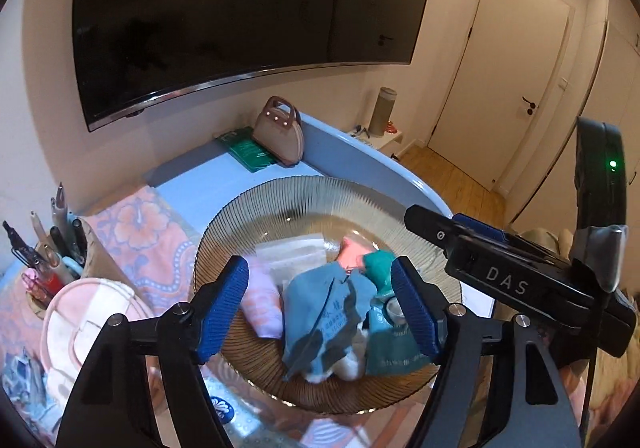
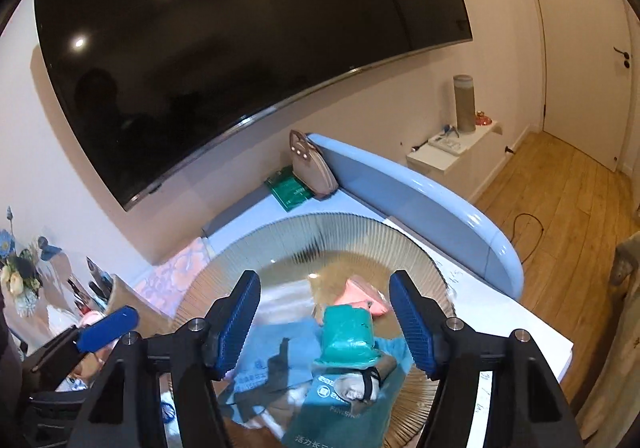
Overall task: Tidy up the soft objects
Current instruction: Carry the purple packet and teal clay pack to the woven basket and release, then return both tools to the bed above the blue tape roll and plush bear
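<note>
Glass plate (image 1: 304,191) near table edge (image 1: 384,163)

Lighting: warm, fairly dim indoor light from ceiling spots. Three of them glare as bright dots on the dark television screen (image 2: 224,59). Small highlights glint on the ribbed glass plate (image 2: 256,248). Soft shadows cross the cloths in the plate. Distortion: strong fisheye bending with black corners. Sharpness: slight motion blur on the cloths; the walls and door are soft.
</note>
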Available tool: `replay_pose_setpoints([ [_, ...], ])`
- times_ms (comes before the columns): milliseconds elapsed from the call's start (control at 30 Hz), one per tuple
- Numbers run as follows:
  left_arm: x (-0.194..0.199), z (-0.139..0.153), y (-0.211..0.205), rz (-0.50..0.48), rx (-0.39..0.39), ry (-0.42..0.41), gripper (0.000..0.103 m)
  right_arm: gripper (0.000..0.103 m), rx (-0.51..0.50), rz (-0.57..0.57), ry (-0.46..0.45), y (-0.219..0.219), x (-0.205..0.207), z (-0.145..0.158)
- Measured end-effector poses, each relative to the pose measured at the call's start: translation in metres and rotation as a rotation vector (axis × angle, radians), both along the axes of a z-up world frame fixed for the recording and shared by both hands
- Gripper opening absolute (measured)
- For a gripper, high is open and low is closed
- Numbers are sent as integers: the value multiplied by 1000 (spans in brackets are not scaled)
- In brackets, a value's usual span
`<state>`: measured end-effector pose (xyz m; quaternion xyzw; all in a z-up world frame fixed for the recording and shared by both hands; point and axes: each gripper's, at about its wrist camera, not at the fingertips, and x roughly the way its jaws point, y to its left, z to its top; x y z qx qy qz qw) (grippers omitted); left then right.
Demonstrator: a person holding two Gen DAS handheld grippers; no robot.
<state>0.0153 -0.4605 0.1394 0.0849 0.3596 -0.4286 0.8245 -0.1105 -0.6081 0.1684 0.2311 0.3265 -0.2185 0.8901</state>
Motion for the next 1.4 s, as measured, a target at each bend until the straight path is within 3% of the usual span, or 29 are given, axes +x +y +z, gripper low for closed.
replay_pose_setpoints([
  [233,-22,11,25,-11,-22,-1,72,65,8,32,7,15,-13,-2],
  [500,-50,40,89,63,-61,-62,72,65,-34,145,-6,69,-25,14],
  [667,-56,53,158,128,-61,-76,76,65,-83,247,-27,117,-29,27],
  [833,-57,62,242,285,-73,-96,81,68,-102,359,-46,170,-23,33],
  [967,-55,65,317,415,-96,-97,87,82,-119,444,-53,213,-17,32],
  [1167,-50,43,399,569,-103,-44,90,82,-111,606,-6,284,-3,12],
  [1300,-44,-1,428,611,-58,43,90,82,-75,713,51,328,9,-13],
  [1400,-50,-39,428,573,-22,112,90,82,-48,767,99,355,21,-32],
])
